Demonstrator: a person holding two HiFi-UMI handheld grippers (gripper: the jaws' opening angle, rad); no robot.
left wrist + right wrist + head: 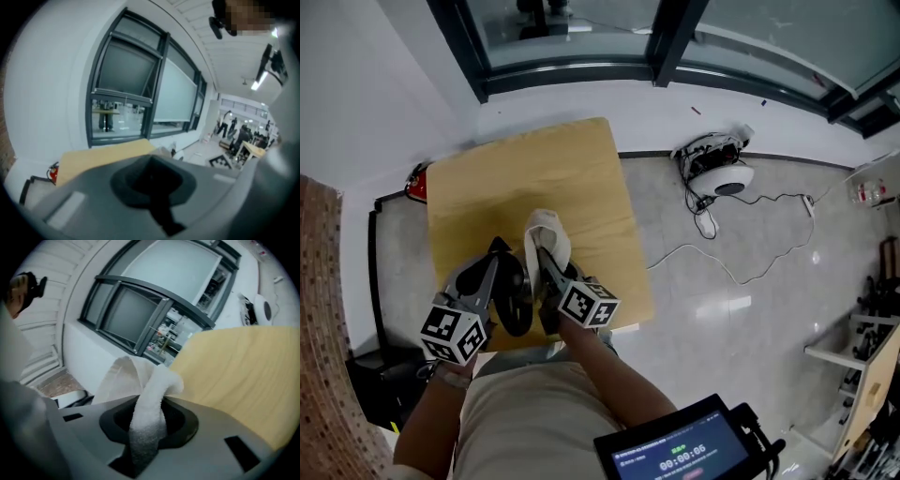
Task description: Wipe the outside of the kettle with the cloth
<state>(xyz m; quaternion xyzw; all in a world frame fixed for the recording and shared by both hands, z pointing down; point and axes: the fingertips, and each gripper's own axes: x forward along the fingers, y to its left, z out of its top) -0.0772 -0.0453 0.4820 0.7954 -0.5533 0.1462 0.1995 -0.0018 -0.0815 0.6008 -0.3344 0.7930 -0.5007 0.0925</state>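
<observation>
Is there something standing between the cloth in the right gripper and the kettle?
Nothing visible does. The right gripper is shut on the white cloth, close beside what looks like the dark kettle; the shut left gripper is at the kettle's other side.

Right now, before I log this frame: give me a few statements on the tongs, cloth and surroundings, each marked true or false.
1. The right tongs grip a white cloth. True.
2. The left tongs grip the cloth too. False: they are shut, with nothing showing between them.
3. The cloth lies spread flat on the table. False: it stands bunched up out of the right tongs, above the wooden top.
4. A white device with a cable lies on the floor to the right of the table. True.
</observation>
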